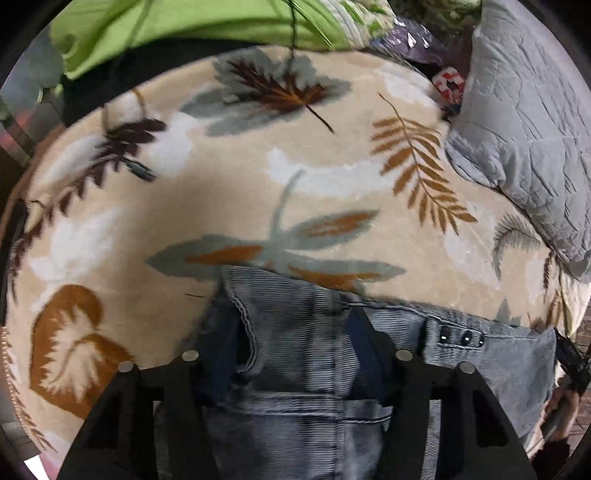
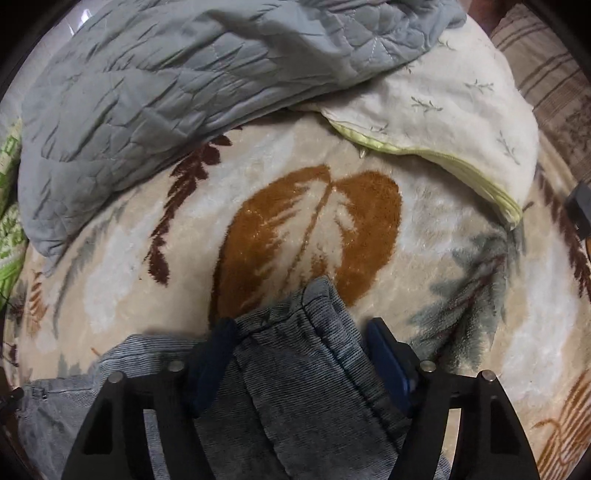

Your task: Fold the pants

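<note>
The grey-blue corduroy pants (image 1: pixel 303 332) are lying on a beige plush blanket w/ brown, rust and grey-green leaf print (image 1: pixel 221 206), at the near edge of both wrist views. In the left wrist view the waistband end w/ a pocket seam and a row of small dark snaps (image 1: pixel 461 336) is sitting btwn the fingers of the left gripper (image 1: pixel 295 354); its jaws are standing apart w/ fabric btwn them, and whether the pads are pressing on it I cannot tell. In the right wrist view a bunched, folded corner of the pants (image 2: pixel 314 332) is poking up btwn the blue pads (image 2: pixel 388 358) of the right gripper (image 2: pixel 303 350); jaws also apart, left pad touching cloth, right pad just beside it, so a grip can't be confirmed. A pale blue-grey quilted comforter (image 2: pixel 166 92) is heaped at the far side of the blanket, next to a cream pillow w/ a yellow-green zip edge (image 2: pixel 461 122). A lime-green cloth (image 1: pixel 184 29) is lying beyond the blanket's far edge in the left view.
</note>
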`<state>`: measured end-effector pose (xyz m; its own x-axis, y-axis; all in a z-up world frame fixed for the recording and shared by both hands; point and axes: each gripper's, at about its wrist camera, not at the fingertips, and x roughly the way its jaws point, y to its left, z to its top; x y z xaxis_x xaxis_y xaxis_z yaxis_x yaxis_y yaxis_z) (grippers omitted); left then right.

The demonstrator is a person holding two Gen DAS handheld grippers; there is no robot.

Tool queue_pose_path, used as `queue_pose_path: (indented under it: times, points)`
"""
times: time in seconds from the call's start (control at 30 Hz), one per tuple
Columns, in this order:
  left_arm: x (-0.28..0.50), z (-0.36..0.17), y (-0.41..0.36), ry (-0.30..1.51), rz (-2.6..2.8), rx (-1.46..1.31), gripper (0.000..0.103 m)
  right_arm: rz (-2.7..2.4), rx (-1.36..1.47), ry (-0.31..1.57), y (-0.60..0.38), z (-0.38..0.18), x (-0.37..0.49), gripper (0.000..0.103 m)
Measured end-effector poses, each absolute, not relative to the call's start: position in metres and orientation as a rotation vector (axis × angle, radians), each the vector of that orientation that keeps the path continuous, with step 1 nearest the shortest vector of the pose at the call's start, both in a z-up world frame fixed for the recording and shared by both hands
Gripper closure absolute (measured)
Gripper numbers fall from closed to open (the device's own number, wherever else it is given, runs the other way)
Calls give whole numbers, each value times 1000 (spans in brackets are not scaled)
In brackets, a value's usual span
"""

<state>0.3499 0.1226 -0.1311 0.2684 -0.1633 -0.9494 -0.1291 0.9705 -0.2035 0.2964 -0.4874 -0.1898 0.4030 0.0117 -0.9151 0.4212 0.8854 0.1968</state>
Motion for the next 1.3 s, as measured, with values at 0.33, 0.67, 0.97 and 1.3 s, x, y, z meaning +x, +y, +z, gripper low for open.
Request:
queue_pose_path:
  times: [0.33,0.67,0.97,1.3]
  points:
    - [365,-138,107,1269,-32,-255,44,-259,314,1119,-464,-193,305,42]
    - [347,-124,133,1178,-25,-303,98,-226,335,1071,-446,-184,297,84]
    - [309,-75,143,1031,-111,-337,100,-221,384,968,-453,-132,256,86]
    - [243,-38,142,959,-177,-350,100,-192,419,873,-458,-86,185,86]
